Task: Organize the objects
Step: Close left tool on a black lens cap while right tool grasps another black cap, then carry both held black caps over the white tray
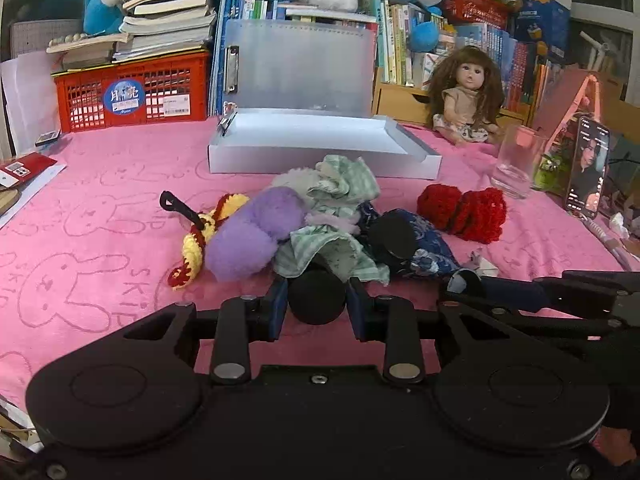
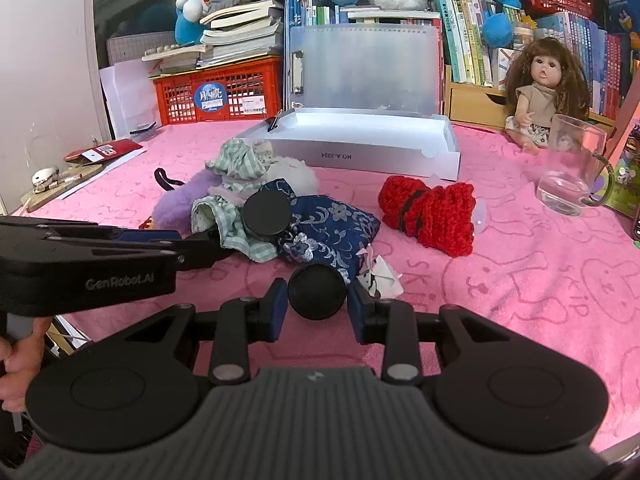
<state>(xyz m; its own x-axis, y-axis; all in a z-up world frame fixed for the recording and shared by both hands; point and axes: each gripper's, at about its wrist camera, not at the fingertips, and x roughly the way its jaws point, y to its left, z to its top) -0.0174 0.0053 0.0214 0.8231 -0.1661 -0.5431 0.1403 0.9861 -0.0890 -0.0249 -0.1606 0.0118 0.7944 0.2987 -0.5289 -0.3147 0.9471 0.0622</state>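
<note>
A pile of soft items lies mid-table: a green checked cloth (image 1: 340, 220) (image 2: 236, 184), a purple plush (image 1: 248, 236), a yellow and red knit piece (image 1: 196, 248), a navy floral pouch (image 2: 324, 220) (image 1: 424, 248) and a red knit piece (image 1: 464, 212) (image 2: 432, 212). An open silver box (image 1: 320, 148) (image 2: 360, 140) stands behind them. My left gripper (image 1: 317, 298) is shut on the near edge of the green cloth. My right gripper (image 2: 317, 292) is shut on the near edge of the navy pouch.
A doll (image 1: 468, 96) sits at the back right beside a glass cup (image 1: 518, 162) and a phone (image 1: 588, 172). A red crate (image 1: 136, 92) with books stands back left. Papers (image 1: 20, 176) lie at the left edge. A pink towel (image 1: 100, 220) covers the table.
</note>
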